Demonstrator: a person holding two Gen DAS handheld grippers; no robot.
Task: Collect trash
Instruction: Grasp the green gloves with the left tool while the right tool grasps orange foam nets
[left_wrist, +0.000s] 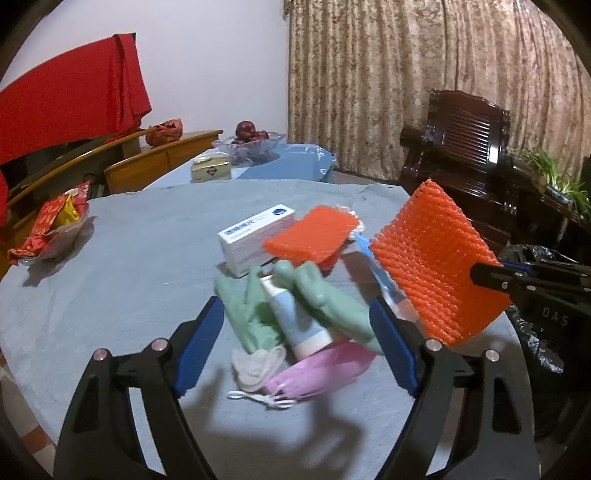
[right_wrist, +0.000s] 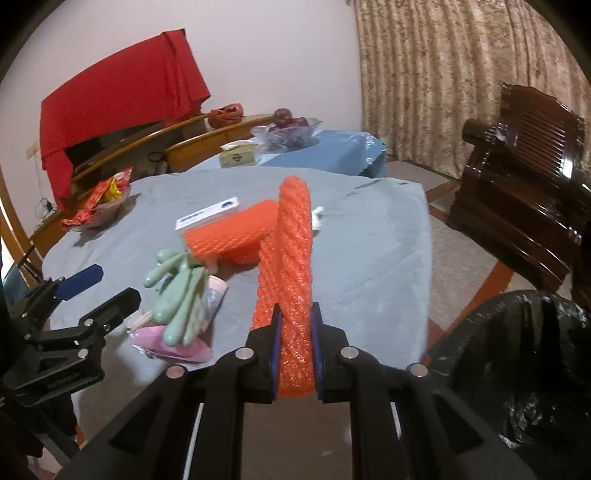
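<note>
My right gripper (right_wrist: 295, 347) is shut on an orange foam net (right_wrist: 288, 266) and holds it upright above the grey-clothed table (right_wrist: 369, 258). In the left wrist view that net (left_wrist: 432, 266) hangs at the right, clamped by the right gripper (left_wrist: 491, 277). My left gripper (left_wrist: 295, 325) is open, its blue pads on either side of a pile without touching it. The pile holds green gloves (left_wrist: 321, 295), a white-and-blue tube (left_wrist: 299, 317) and a pink mask (left_wrist: 321, 369). A second orange net (left_wrist: 314, 236) leans on a white box (left_wrist: 251, 232) behind it.
A black trash bag (right_wrist: 517, 362) gapes beside the table's right edge. A bowl of red snack packets (left_wrist: 55, 225) sits at far left. A tissue box (left_wrist: 210, 168) and a fruit bowl (left_wrist: 251, 142) stand on the far blue table. A dark wooden chair (left_wrist: 461, 140) is at right.
</note>
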